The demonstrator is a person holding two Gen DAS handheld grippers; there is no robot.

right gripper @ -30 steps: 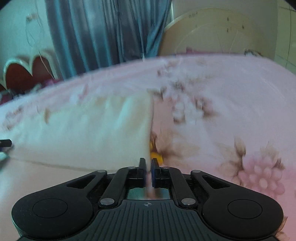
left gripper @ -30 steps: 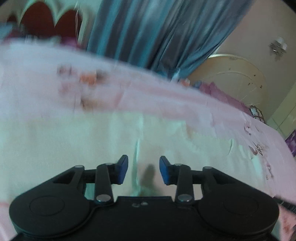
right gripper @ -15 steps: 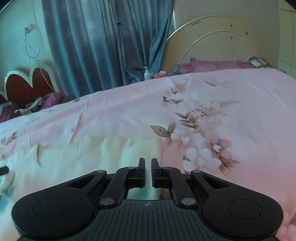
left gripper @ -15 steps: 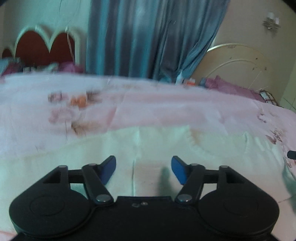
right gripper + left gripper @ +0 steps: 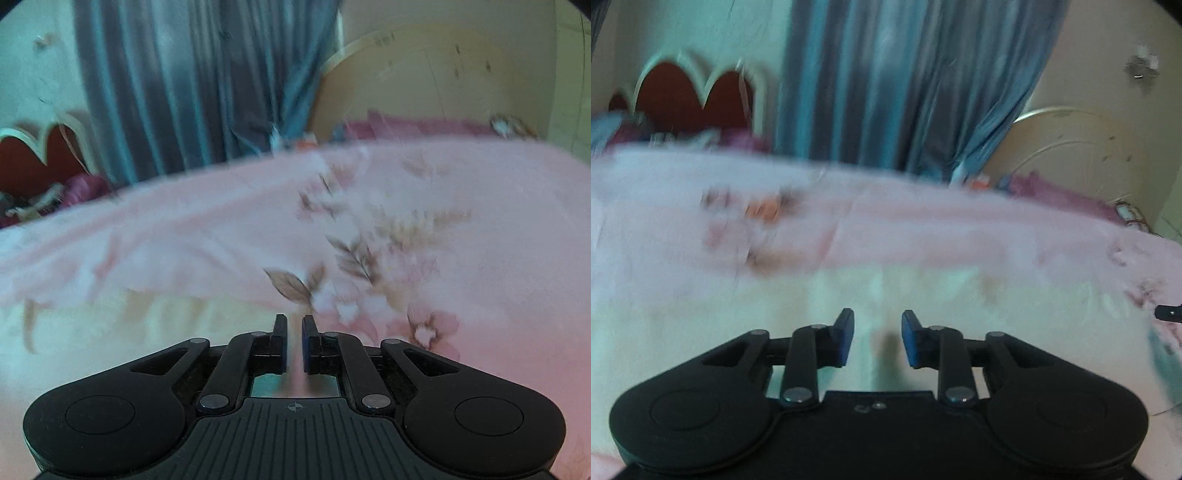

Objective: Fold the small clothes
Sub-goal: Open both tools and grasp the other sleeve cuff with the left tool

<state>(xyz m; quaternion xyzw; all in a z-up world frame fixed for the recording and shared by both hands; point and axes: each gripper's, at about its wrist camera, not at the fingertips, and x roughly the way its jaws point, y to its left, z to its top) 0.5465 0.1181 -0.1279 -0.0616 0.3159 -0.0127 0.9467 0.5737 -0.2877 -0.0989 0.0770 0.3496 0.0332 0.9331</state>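
A pale cream garment (image 5: 738,332) lies spread flat on the pink flowered bedspread (image 5: 923,236). My left gripper (image 5: 877,317) hovers low over the garment's middle. Its jaws are closing, with a clear gap between the blue pads (image 5: 844,336) and nothing between them. In the right wrist view the garment (image 5: 129,332) fills the lower left, and its right edge runs under my right gripper (image 5: 294,319). That gripper is shut to a narrow slit above the bedspread (image 5: 480,258). I see nothing held in it. Both views are blurred.
Blue curtains (image 5: 905,81) hang behind the bed, with a red scalloped headboard (image 5: 683,96) at the left and a cream arched bed frame (image 5: 424,81) at the right. Purple pillows (image 5: 406,127) lie at the far edge. A small dark part (image 5: 1169,312) pokes in from the right.
The left jaws spread wider, then narrowed again. The right gripper, still shut, slid from the garment's raised right edge; the garment now lies flat to its left.
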